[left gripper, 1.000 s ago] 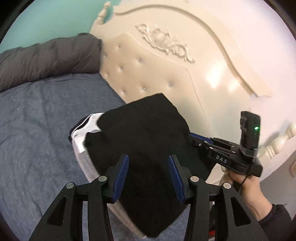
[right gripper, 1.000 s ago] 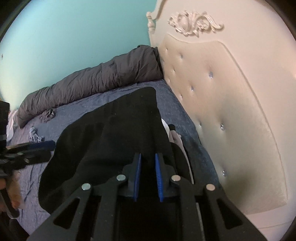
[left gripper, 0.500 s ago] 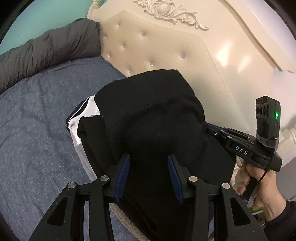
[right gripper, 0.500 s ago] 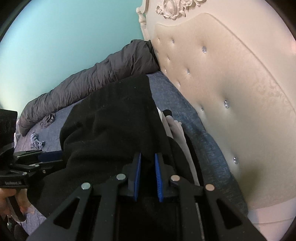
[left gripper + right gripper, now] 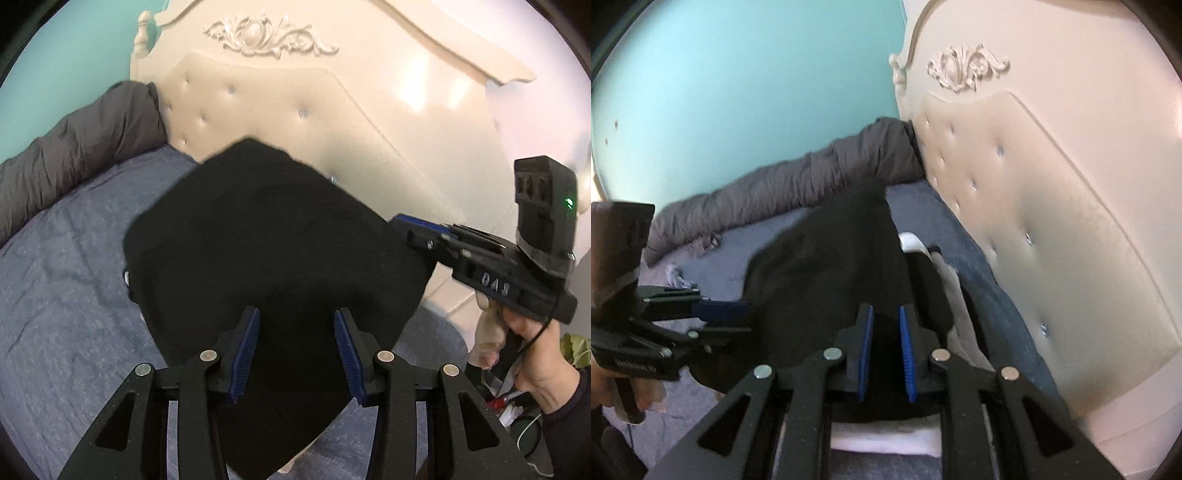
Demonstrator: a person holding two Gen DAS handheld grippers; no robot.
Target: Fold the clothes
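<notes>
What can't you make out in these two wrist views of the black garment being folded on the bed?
- Left wrist view: the black garment hides whatever lies beneath it.
- Left wrist view: whether the left gripper, fingers apart, touches the cloth.
- Right wrist view: the right gripper covers the garment's near edge; its grip is unclear.
- Right wrist view: small grey items on the bed sheet are blurred.

Two tools (image 5: pixel 297 345) (image 5: pixel 886 354), one black garment (image 5: pixel 273 251), one grey duvet (image 5: pixel 798 184)
</notes>
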